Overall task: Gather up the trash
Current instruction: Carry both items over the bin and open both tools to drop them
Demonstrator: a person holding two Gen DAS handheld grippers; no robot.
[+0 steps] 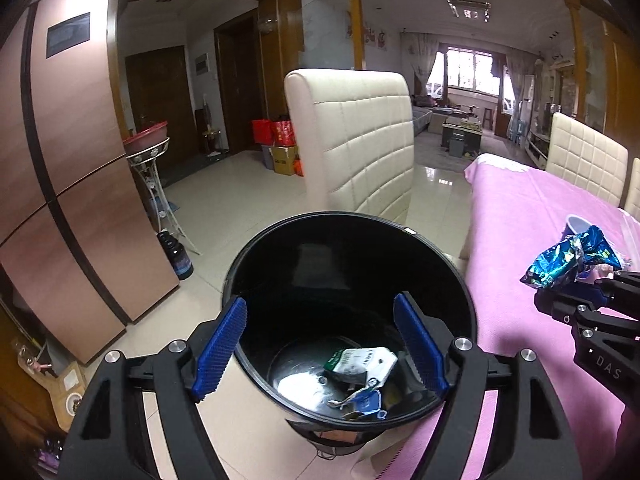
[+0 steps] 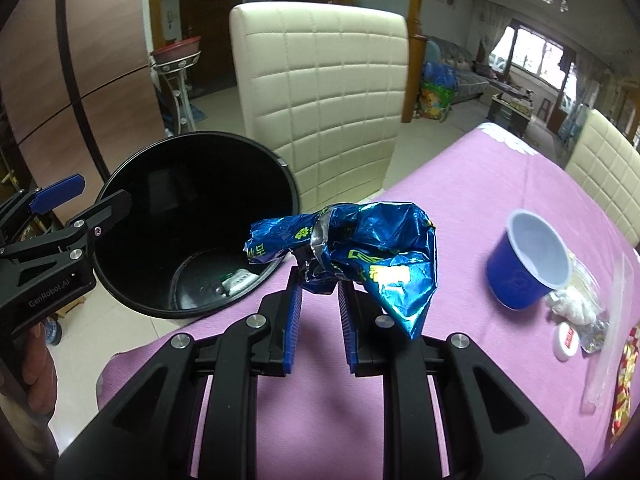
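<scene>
Two jobs split: my left gripper hangs spread and empty over the black bin, while my right gripper pinches the blue wrapper above the table's near-left edge, next needing a carry left over the rim.

The bin stands on the floor just left of the table, a chair behind it — wrappers lie in its bottom. The left gripper hangs over the bin's mouth; the right gripper holds a crumpled packet above the table edge — a cup lies further right.
</scene>
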